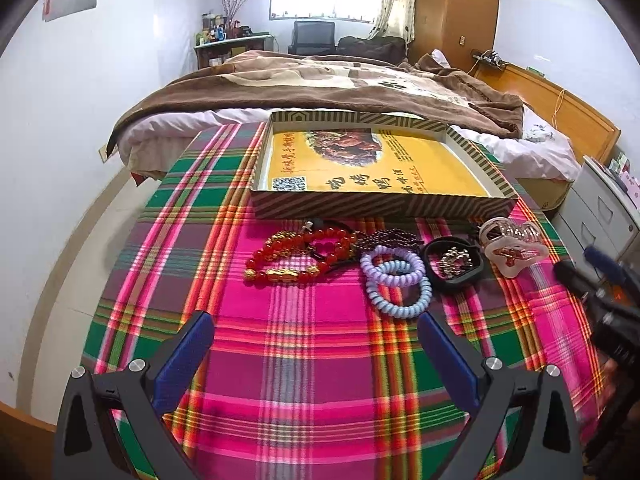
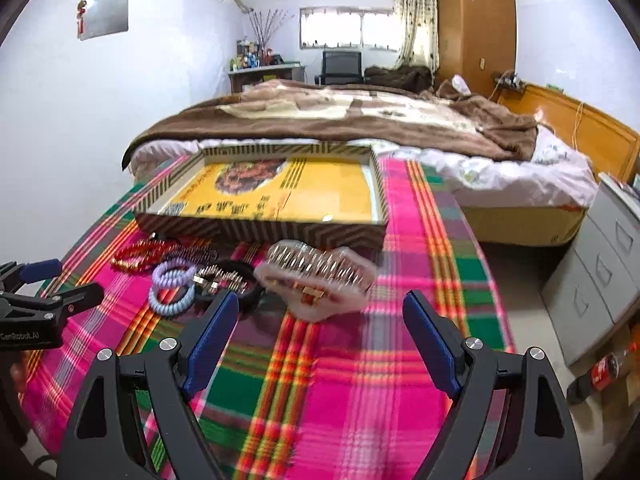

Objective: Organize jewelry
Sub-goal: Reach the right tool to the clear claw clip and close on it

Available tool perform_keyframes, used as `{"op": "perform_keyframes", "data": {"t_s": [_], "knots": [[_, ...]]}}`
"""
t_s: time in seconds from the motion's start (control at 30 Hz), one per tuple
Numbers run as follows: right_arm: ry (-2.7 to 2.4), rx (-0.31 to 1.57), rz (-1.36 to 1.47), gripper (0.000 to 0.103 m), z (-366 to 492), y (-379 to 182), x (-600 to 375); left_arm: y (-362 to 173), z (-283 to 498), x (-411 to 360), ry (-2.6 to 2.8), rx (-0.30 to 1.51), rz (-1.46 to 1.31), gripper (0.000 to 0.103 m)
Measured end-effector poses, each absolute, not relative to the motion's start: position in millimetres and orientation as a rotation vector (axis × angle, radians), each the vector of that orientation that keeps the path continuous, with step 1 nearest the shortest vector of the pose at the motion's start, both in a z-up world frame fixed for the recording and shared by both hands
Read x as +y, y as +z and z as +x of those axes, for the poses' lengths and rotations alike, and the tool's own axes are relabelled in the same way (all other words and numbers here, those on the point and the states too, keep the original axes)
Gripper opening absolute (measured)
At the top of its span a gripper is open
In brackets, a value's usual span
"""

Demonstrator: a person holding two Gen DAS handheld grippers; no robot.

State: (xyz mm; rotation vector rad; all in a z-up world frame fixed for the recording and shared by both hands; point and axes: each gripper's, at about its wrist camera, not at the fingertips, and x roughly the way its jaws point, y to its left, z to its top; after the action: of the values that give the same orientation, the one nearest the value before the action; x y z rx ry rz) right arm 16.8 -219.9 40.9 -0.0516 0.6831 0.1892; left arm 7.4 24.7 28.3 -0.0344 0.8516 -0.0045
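Nearest me, my left gripper (image 1: 316, 344) hangs over the pink, green and orange plaid tablecloth (image 1: 304, 380) with its blue-padded jaws spread wide and nothing between them. My right gripper (image 2: 320, 320) stands likewise released and empty, low over the same cloth.

Just ahead lies the jewelry, in a loose row short of the box. From the left wrist view: a heap of red bead bracelets with gold charms (image 1: 298, 254), a dark garnet-coloured bead strand (image 1: 386, 238) behind it, two pale lilac and blue spiral hair ties (image 1: 396, 278) overlapping each other, a black band holding small silvery pieces (image 1: 454, 264), and a clear pinkish plastic hair claw (image 1: 514, 246) at the right end. In the right wrist view that claw (image 2: 316, 280) sits just beyond my open jaws, blurred.

Beyond the row stands the shallow striped cardboard box with a yellow printed bottom (image 1: 380, 204), with nothing in it that I can see.

I judge the sorting not yet begun. The next move calls for easing the right gripper forward around the claw, closing on its body, then lifting it over the near wall into the box.
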Motion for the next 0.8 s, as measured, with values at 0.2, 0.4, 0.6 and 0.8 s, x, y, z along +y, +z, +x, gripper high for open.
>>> {"op": "perform_keyframes", "data": {"t_s": [0.2,0.4,0.6,0.8], "knots": [[0.256,0.678,-0.169,0.085,39,44,-224,20,12,39,-0.038,0.876,-0.073,0.103],[0.407,0.726,-0.251,0.085,58,36,-217,4,18,46,-0.126,0.948,-0.157,0.103],[0.494,0.751,-0.297,0.085,82,25,-211,10,23,45,-0.125,0.920,-0.130,0.103],[0.581,0.796,-0.330,0.085,102,18,-212,7,37,49,-0.142,0.933,-0.149,0.103]]}}
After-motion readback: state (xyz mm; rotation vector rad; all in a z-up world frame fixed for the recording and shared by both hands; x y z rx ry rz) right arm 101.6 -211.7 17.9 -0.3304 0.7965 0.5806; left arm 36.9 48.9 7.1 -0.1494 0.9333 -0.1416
